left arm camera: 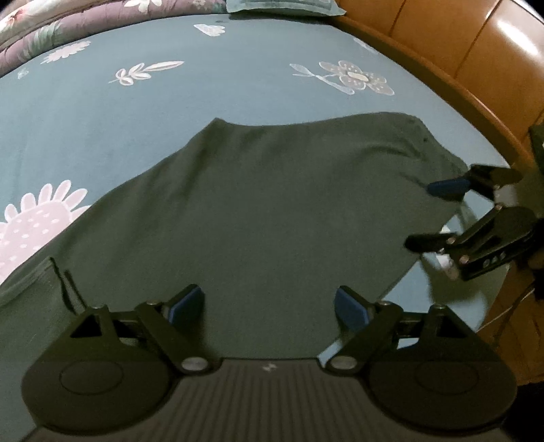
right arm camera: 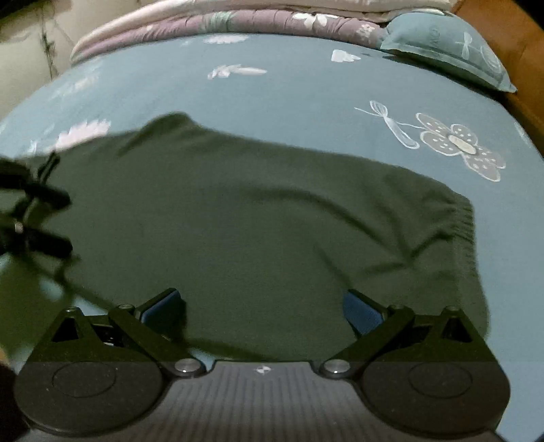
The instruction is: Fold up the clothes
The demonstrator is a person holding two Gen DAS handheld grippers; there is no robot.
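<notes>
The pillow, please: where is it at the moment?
In the right wrist view the pillow lies at the upper right, on the bed sheet, beside the folded quilt.

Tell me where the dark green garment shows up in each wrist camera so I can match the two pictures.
Left wrist view: dark green garment fills the centre, spread on the bedsheet.
Right wrist view: garment fills the centre, its ribbed hem at right.
Shared landmark: the grey spotted flower print beyond the garment, at right.

Left gripper (left arm camera: 268,302); right gripper (right arm camera: 263,306); both agape
</notes>
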